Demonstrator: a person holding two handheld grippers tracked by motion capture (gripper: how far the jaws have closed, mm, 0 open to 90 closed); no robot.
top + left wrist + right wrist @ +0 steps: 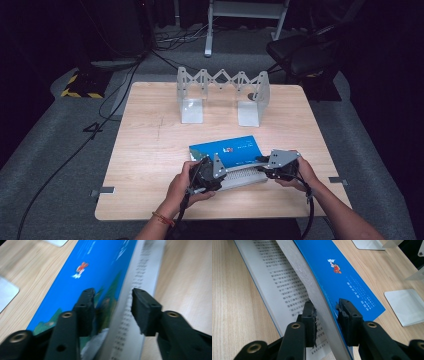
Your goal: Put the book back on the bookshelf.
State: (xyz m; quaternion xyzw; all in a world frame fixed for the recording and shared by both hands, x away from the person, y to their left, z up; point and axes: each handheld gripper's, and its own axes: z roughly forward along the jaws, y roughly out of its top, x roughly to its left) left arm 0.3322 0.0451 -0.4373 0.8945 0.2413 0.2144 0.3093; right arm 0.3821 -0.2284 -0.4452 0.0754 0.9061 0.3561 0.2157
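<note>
High view: a blue-covered paperback book lies open on the desk, on the person's side of the expanding metal book rack. The left gripper sits at the book's left end, the right gripper at its right end.

Left gripper view: the jaws stand partly apart and straddle the raised cover and page block of the book; neither pad clearly presses on it, so this end looks loose.

Right gripper view: the jaws are closed on the lifted stack of pages and cover of the book, with the printed page lying flat beside it.

The risk, as I judge it: with only one end clamped, the stack could sag or twist, creasing the cover or tearing pages, and the book could slide away from the rack.
</note>
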